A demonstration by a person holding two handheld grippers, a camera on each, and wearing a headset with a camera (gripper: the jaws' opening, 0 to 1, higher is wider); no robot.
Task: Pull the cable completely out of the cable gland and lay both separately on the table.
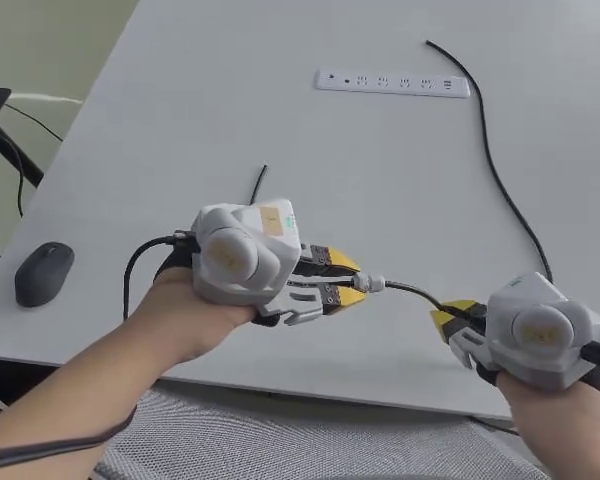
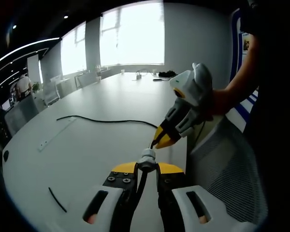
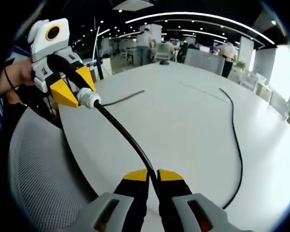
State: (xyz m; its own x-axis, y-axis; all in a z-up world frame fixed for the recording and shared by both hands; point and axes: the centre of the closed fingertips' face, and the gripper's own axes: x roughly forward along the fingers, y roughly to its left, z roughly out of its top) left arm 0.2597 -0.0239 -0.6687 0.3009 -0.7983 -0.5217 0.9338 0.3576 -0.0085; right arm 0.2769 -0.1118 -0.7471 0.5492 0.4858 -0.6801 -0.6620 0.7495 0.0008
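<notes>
A white cable gland (image 1: pixel 368 284) sits between the yellow tips of my left gripper (image 1: pixel 352 283), which is shut on it above the table's front edge. In the left gripper view the cable gland (image 2: pixel 146 159) pokes up between the jaws. A black cable (image 1: pixel 412 292) runs out of the gland to my right gripper (image 1: pixel 442 313), which is shut on the cable. In the right gripper view the cable (image 3: pixel 127 138) stretches taut from my right gripper (image 3: pixel 153 175) to the cable gland (image 3: pixel 90 99) held by the left gripper (image 3: pixel 77 92).
A white power strip (image 1: pixel 393 83) lies at the far side of the table, with a long black cord (image 1: pixel 500 180) trailing toward the front. A short black cable piece (image 1: pixel 259 184) lies mid-table. A dark mouse (image 1: pixel 44 272) sits at the left edge. A mesh chair (image 1: pixel 280 440) is below the table's front edge.
</notes>
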